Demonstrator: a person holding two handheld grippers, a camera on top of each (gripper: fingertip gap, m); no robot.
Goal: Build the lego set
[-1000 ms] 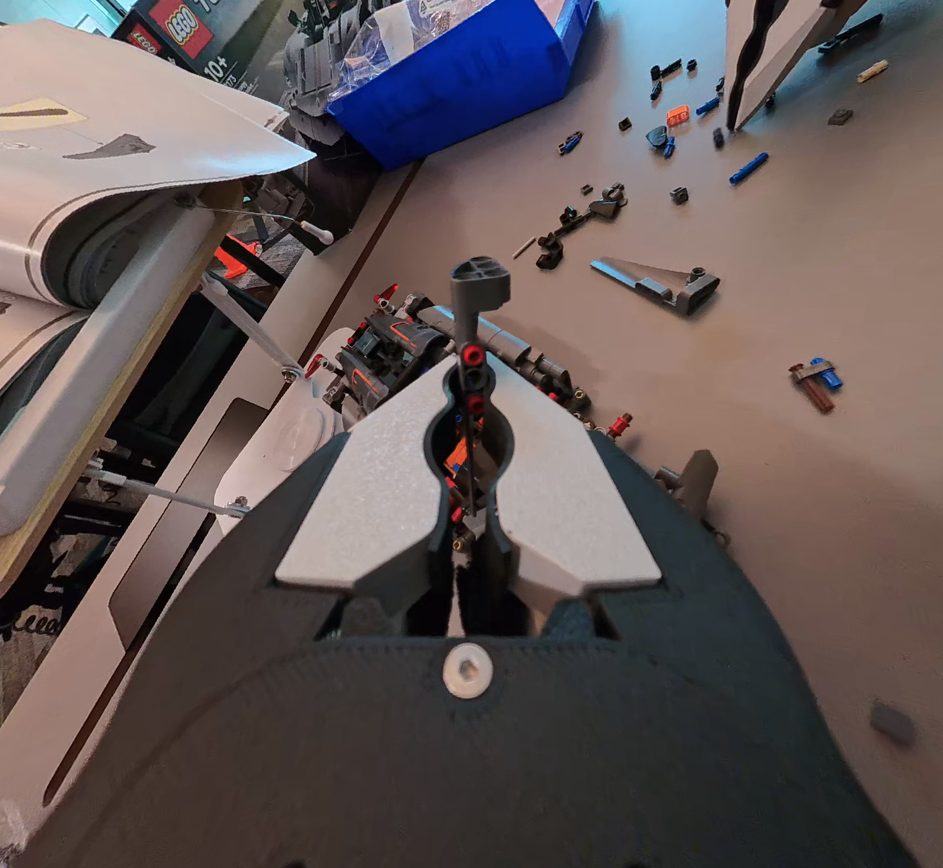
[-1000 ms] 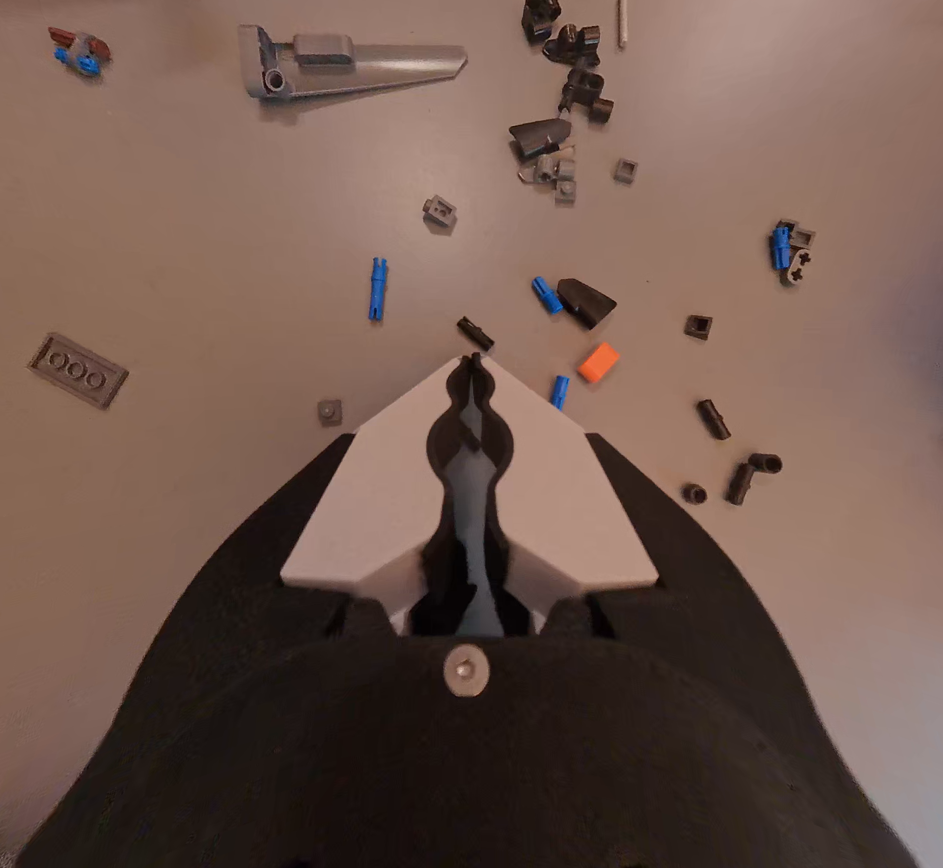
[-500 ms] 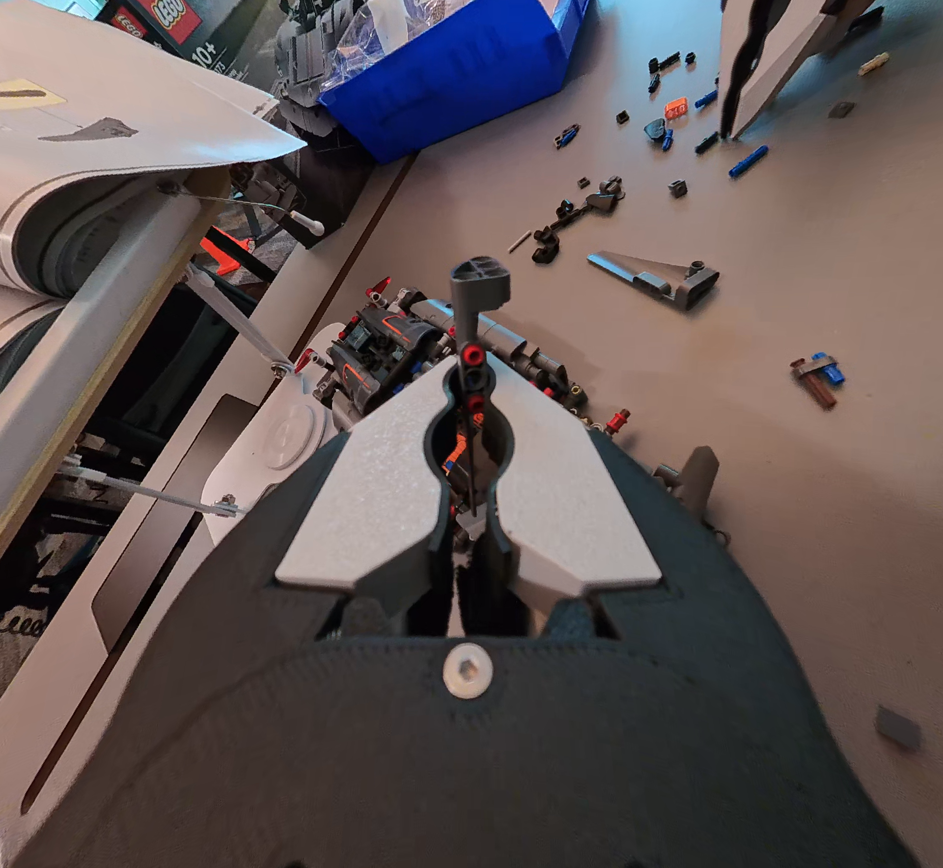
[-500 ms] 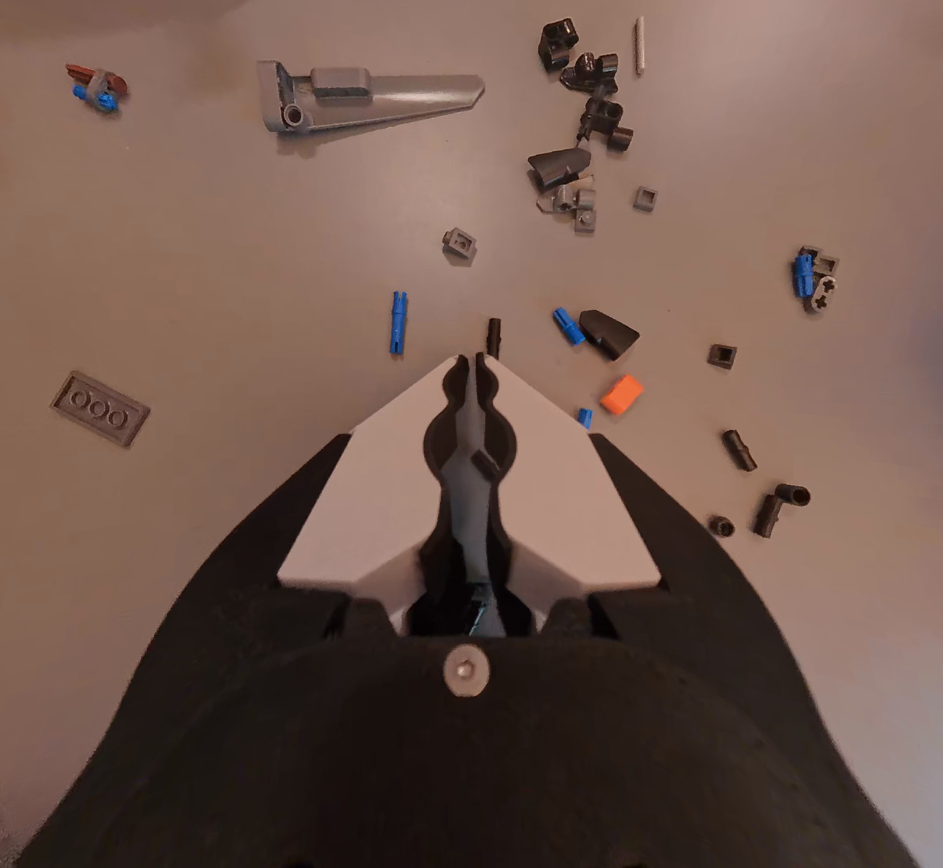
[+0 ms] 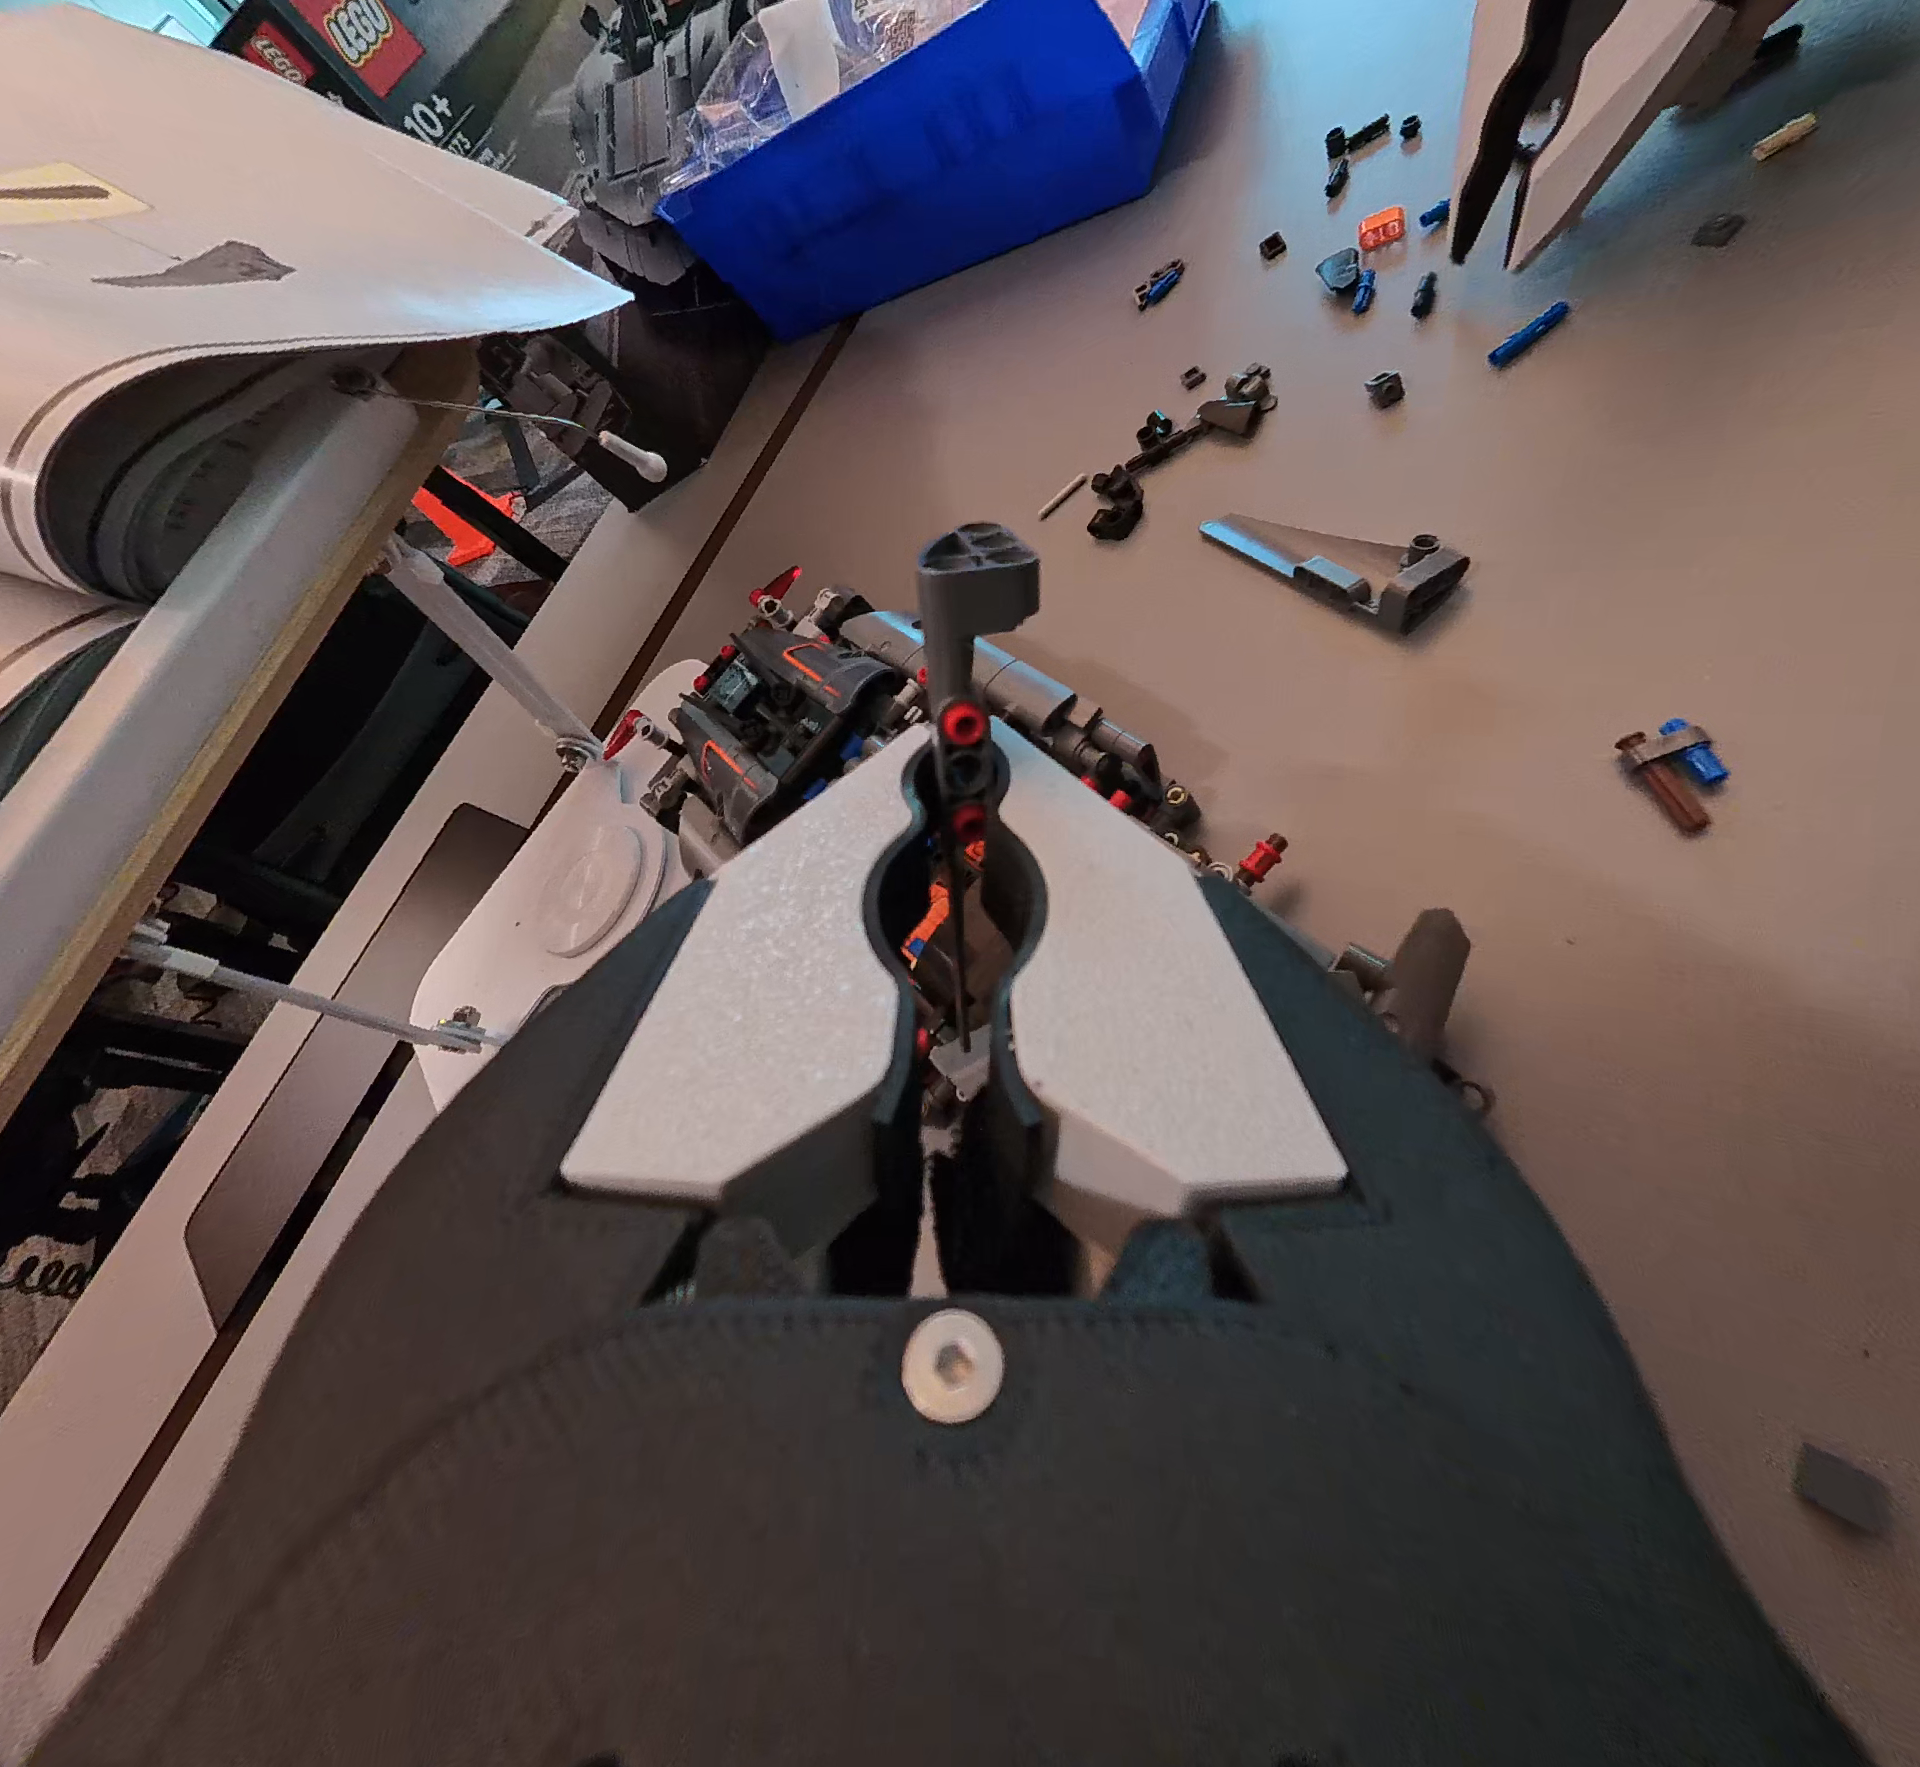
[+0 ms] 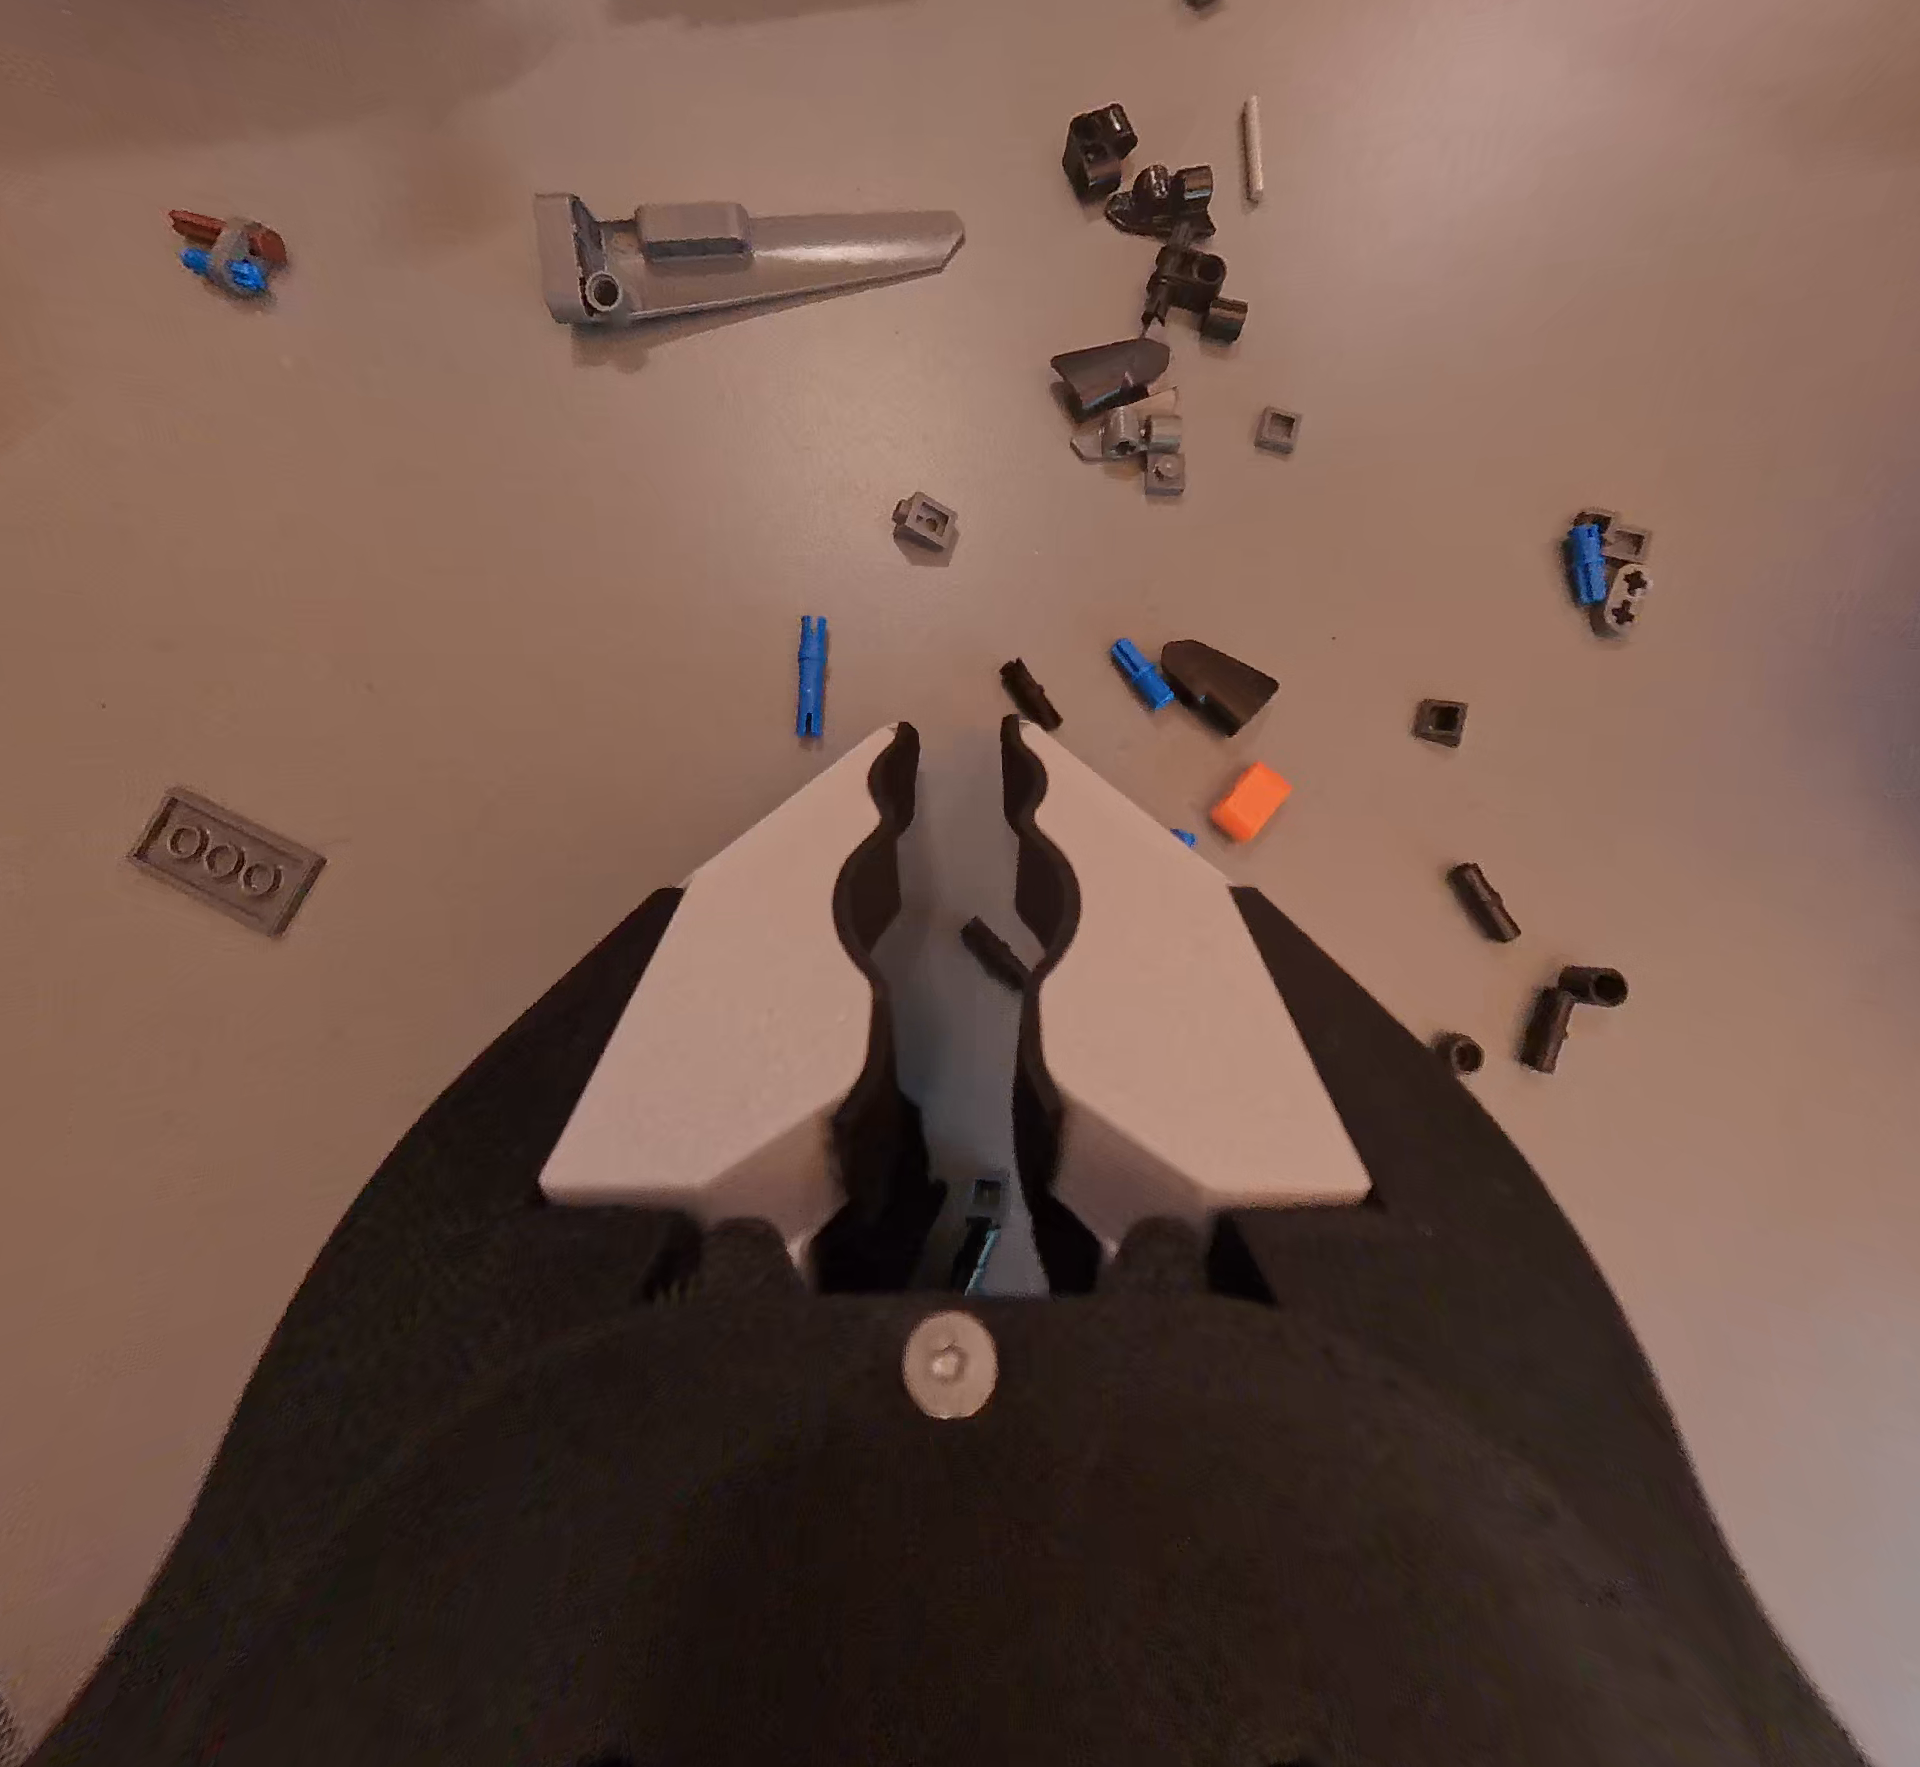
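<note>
My left gripper (image 5: 961, 761) is clamped tight on a dark grey upright lego beam with red pins in its holes (image 5: 964, 647). That beam rises out of the partly built grey, black and orange lego model (image 5: 821, 730), which sits on the grey tabletop (image 5: 1558, 1042) right under my fingers, close to the table's edge. Behind it stands a blue plastic bin stuffed with clear bags (image 5: 966, 117), and beside that the dark lego set box (image 5: 468, 3). An open white instruction booklet (image 5: 239, 242) hangs over on the left.

Over on the other side, my right gripper (image 6: 958, 730) is spread apart, holding nothing, tips just above the table. A short black pin (image 6: 1029, 694) lies just past the right fingertip, and another small black pin (image 6: 992, 950) shows on the table between the jaws. A long blue pin (image 6: 811, 675) lies just left of the tips. Farther off rests a long grey wedge-shaped panel (image 6: 748, 257), well apart from the pins. An orange sloped brick (image 6: 1252, 801) sits off to the right, near a black curved piece (image 6: 1218, 683). A flat grey three-stud plate (image 6: 227, 860) lies alone on the left.
</note>
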